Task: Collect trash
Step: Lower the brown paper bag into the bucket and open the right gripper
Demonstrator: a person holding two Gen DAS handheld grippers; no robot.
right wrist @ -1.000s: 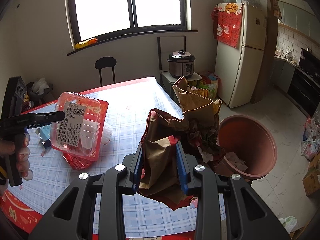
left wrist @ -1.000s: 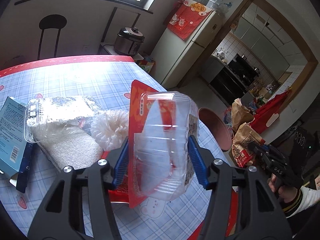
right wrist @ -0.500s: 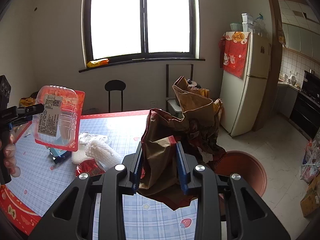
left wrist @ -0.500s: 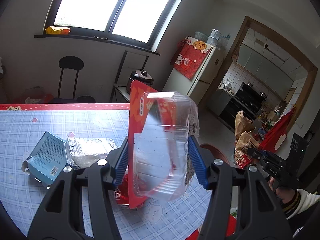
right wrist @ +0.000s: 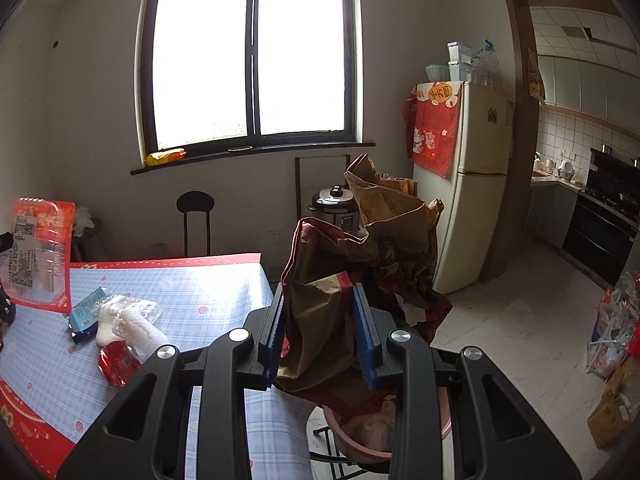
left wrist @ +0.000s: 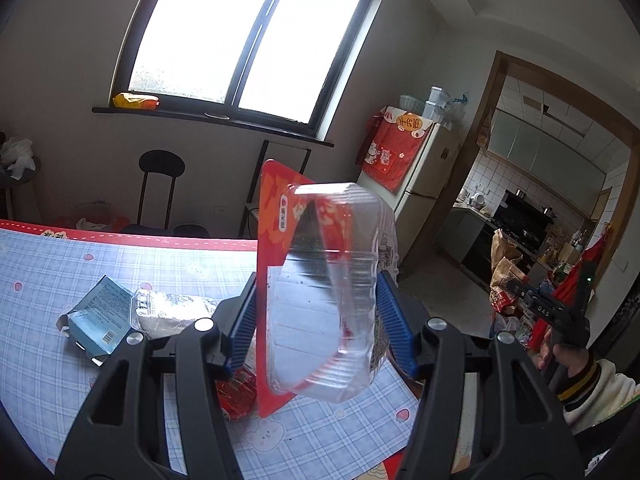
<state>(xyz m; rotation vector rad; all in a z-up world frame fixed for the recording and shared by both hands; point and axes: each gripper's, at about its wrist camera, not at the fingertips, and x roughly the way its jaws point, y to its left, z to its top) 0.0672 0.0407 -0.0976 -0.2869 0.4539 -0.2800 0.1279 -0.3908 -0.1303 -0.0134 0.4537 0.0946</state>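
My left gripper (left wrist: 316, 324) is shut on a clear plastic tray with a red card backing (left wrist: 320, 280) and holds it upright above the table; the tray also shows at the far left of the right wrist view (right wrist: 38, 256). My right gripper (right wrist: 320, 332) is shut on a crumpled brown paper bag (right wrist: 360, 248) and holds it over a pink bin (right wrist: 360, 436) that stands on the floor by the table edge. On the table lie a blue box (left wrist: 100, 316), a foil-lidded tray (left wrist: 168, 312), white foam netting (right wrist: 128, 328) and a red wrapper (right wrist: 118, 362).
The table (right wrist: 192, 296) has a blue checked cloth with a red border. A black stool (right wrist: 196, 220) and a rice cooker (right wrist: 334, 208) stand by the far wall. A fridge (right wrist: 472, 200) stands at the right. Bags and boxes (right wrist: 616, 360) lie on the floor.
Both grippers have risen with their loads. The plastic tray is higher above the table, and the paper bag now hangs over the pink bin, which has dropped to the bottom of the right view.
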